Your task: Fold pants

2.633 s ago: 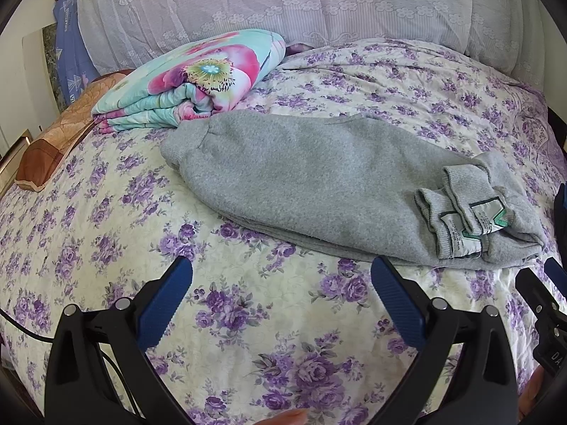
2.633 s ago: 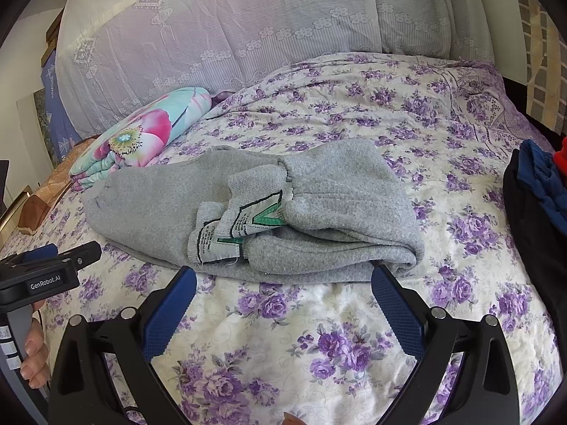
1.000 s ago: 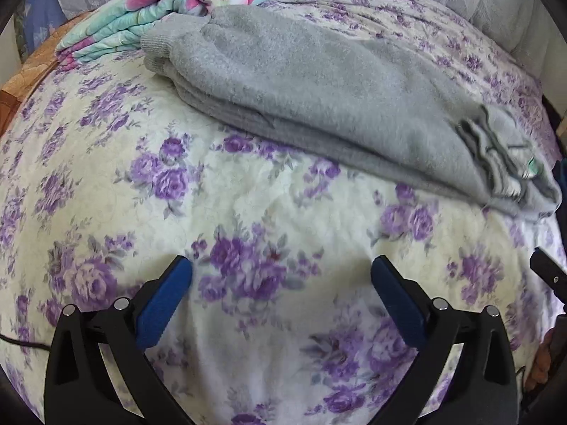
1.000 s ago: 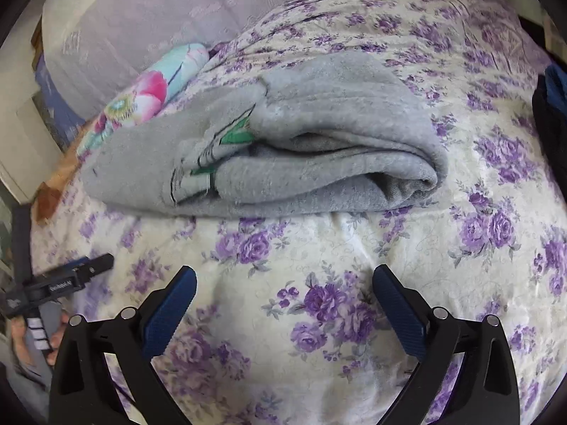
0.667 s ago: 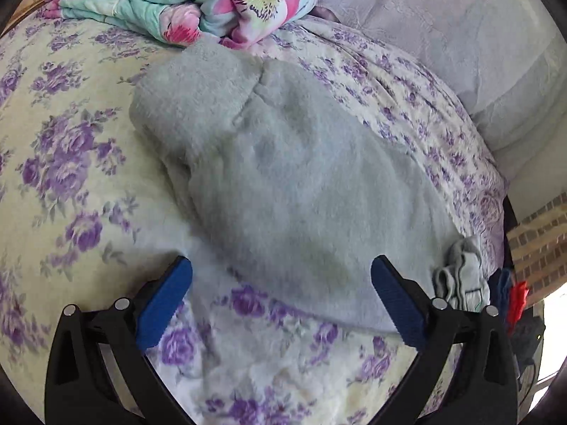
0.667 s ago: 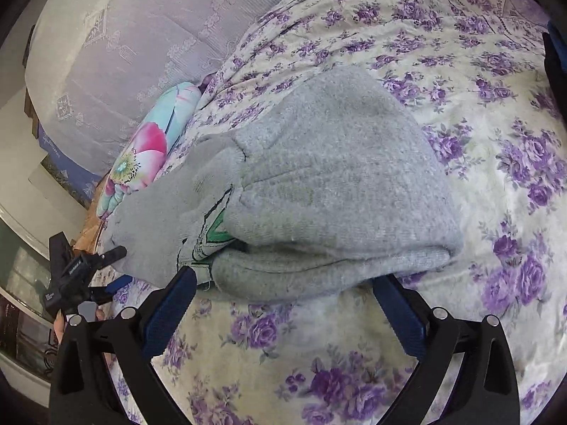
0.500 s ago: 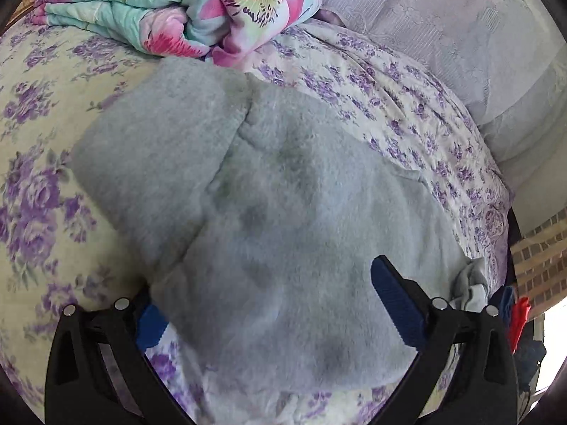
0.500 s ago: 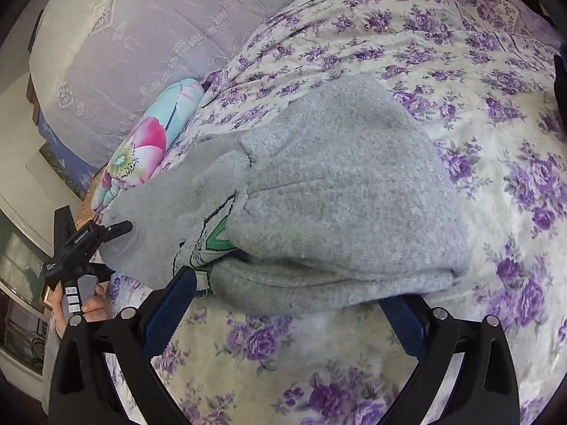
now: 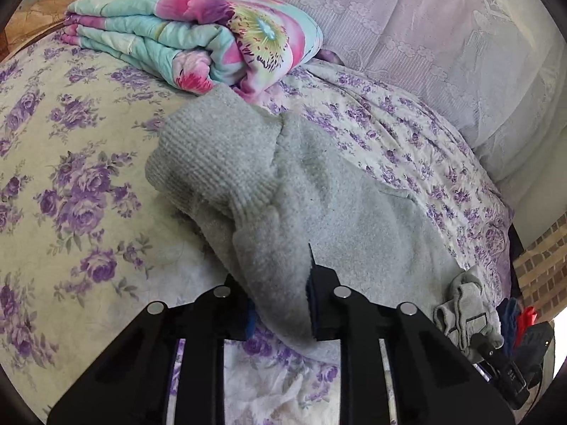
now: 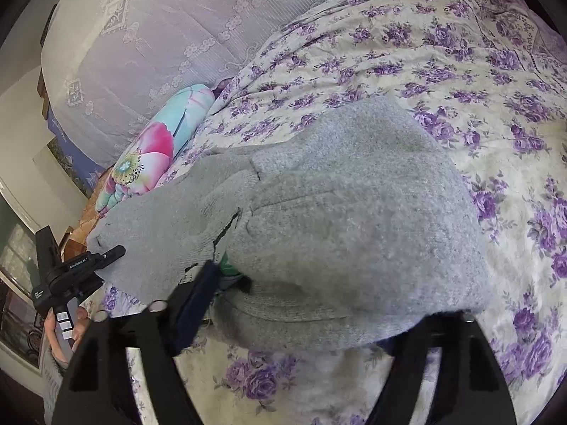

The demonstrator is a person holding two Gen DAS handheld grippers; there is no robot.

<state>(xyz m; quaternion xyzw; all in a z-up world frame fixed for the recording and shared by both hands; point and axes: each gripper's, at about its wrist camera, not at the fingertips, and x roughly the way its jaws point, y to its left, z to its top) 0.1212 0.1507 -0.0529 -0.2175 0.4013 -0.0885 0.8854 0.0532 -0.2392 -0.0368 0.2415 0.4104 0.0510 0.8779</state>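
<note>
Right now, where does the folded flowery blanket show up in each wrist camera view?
Left wrist: folded floral blanket at upper left, just beyond the gray pants' far end.
Right wrist: the blanket at middle left, beside the pants.
Shared landmark: lilac headboard cover.

— Where's the open room on this bed?

— Left of the grey pants, the flowered bedspread lies bare and flat. Same on the far right side.

— And what blocks the way?

— The folded floral blanket sits just beyond the pants' cuff end, nearly touching it. Behind that, the big lilac pillows wall off the head of the bed. A dark heap of clothes crowds the edge past the waistband end.
</note>
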